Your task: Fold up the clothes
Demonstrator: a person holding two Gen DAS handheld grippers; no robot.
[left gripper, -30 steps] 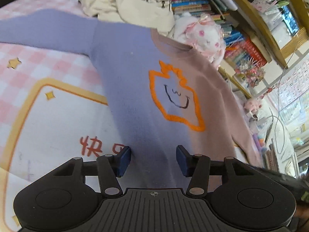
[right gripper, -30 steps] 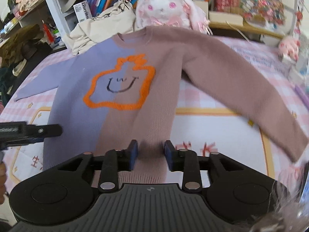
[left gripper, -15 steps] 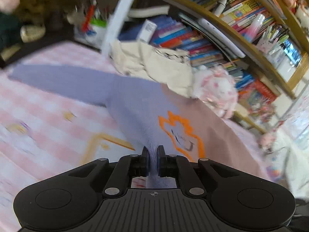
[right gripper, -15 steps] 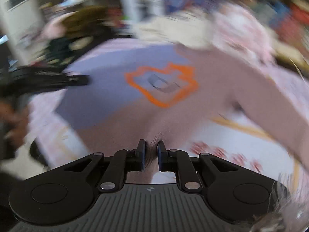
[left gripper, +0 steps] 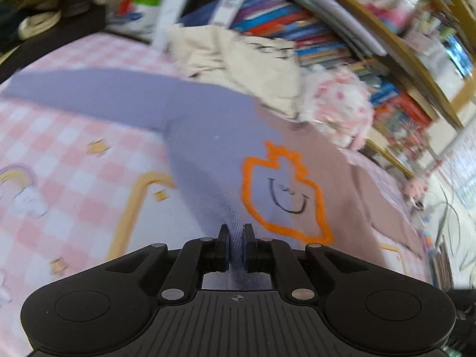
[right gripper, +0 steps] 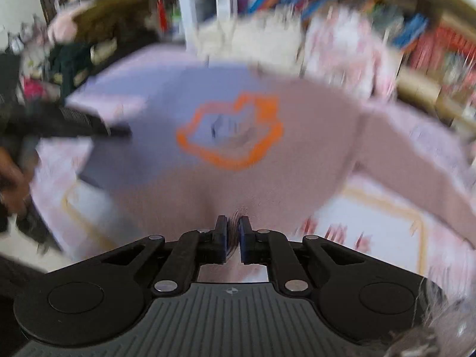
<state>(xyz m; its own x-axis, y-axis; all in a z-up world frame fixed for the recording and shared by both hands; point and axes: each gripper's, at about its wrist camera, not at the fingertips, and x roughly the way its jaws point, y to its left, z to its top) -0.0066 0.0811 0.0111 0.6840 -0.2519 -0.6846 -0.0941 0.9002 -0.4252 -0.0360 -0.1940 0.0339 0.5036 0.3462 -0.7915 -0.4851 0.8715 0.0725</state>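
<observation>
Left wrist view is showing my left hand-held gripper clamping the lilac hem of the sweater, which is lying spread on a pink checked cover with gold stars. Behind it a cream garment and a pink plush toy are sitting against crowded bookshelves. My right hand-held gripper is pinching the mauve half of the hem; that view is blurring.
</observation>
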